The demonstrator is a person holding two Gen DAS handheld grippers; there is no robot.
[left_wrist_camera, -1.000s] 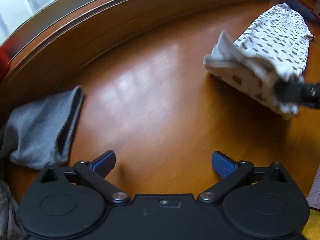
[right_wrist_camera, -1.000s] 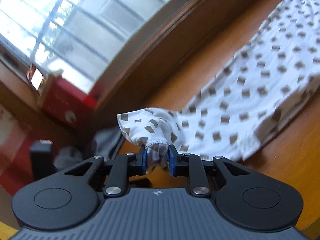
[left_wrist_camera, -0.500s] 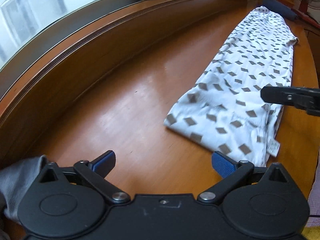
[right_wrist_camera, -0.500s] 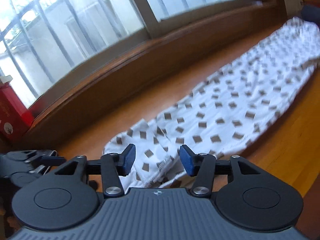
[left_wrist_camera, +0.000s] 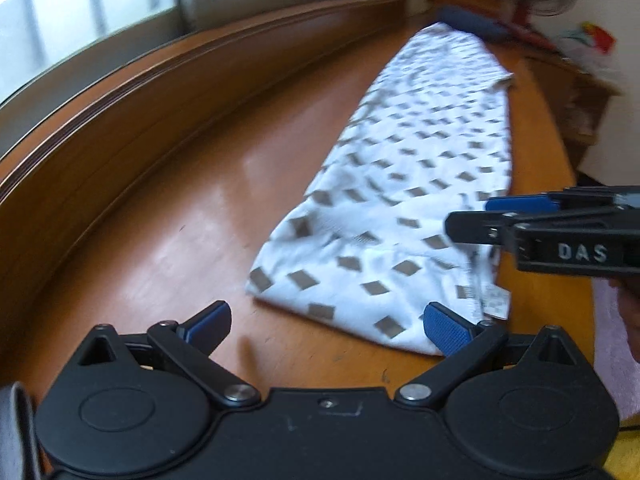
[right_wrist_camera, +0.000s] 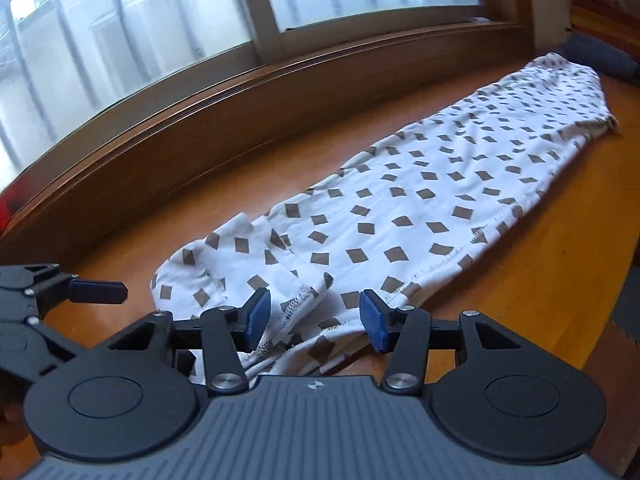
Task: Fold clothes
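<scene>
A white garment with brown diamond print (left_wrist_camera: 404, 184) (right_wrist_camera: 420, 208) lies folded lengthwise as a long strip on the wooden table (left_wrist_camera: 192, 240) (right_wrist_camera: 560, 280). My left gripper (left_wrist_camera: 326, 322) is open, just short of the garment's near end, with its right pad beside the hem corner. My right gripper (right_wrist_camera: 316, 318) is open too, hovering over the bunched near end with cloth lying loose between its fingers. In the left wrist view the right gripper (left_wrist_camera: 480, 216) comes in from the right above the garment's edge. In the right wrist view one finger of the left gripper (right_wrist_camera: 96, 292) shows at the far left.
A raised wooden sill (left_wrist_camera: 160, 92) and windows (right_wrist_camera: 140, 20) run along the table's far side. A dark blue roll (right_wrist_camera: 600, 60) lies beyond the garment's far end. Grey cloth (left_wrist_camera: 16, 432) peeks in at the bottom left, pink cloth (left_wrist_camera: 612, 340) at the right edge.
The right gripper let go of the garment's end and opened wider; the cloth now lies flat. Both grippers moved in closer to the near end. The grey garment slid out of the left view.
</scene>
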